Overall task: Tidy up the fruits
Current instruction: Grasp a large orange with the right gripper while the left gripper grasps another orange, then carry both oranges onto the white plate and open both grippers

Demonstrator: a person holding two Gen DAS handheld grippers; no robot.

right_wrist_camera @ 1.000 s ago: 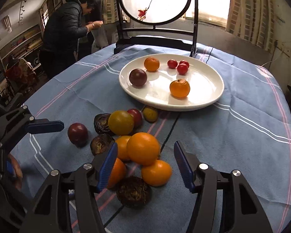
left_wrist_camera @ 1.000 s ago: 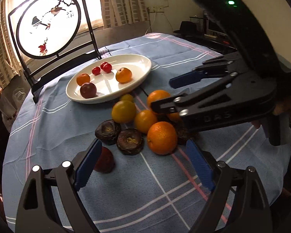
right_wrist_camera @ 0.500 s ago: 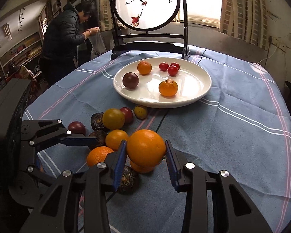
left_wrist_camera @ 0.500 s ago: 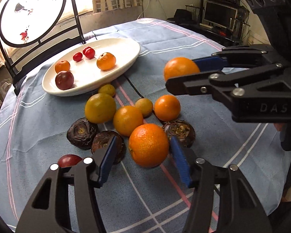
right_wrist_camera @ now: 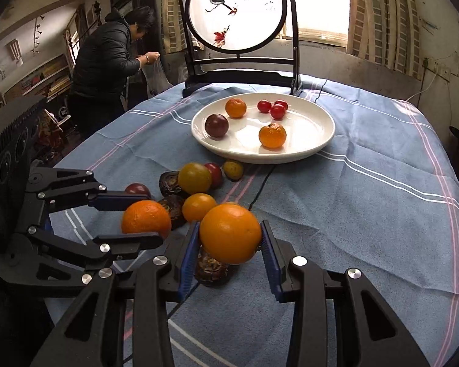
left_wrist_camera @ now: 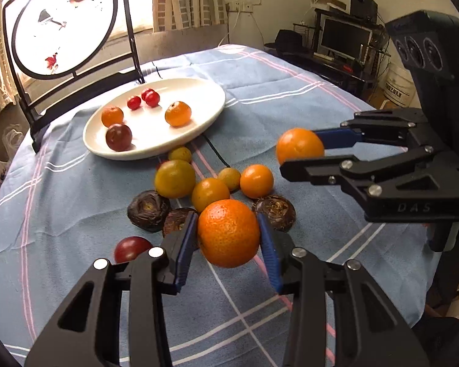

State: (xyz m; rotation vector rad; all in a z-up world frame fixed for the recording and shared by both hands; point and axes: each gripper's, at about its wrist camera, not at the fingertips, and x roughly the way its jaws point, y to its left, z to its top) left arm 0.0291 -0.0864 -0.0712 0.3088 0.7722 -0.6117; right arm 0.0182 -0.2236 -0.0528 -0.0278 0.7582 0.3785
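Round surface [right_wrist_camera: 367, 183] in blue cloth, plate [right_wrist_camera: 318, 140], loose fruit; screen [right_wrist_camera: 235, 15] behind. Left hand-held gripper [left_wrist_camera: 228, 238], jaws just closing, grips orange [left_wrist_camera: 228, 232]; right hand-held gripper [right_wrist_camera: 229, 241] grips another orange [right_wrist_camera: 229, 232].

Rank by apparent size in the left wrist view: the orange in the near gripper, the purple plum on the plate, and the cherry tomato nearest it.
1. Orange in the left gripper: largest, though nearness to the camera inflates it.
2. Purple plum on the white plate.
3. Cherry tomato: smallest.
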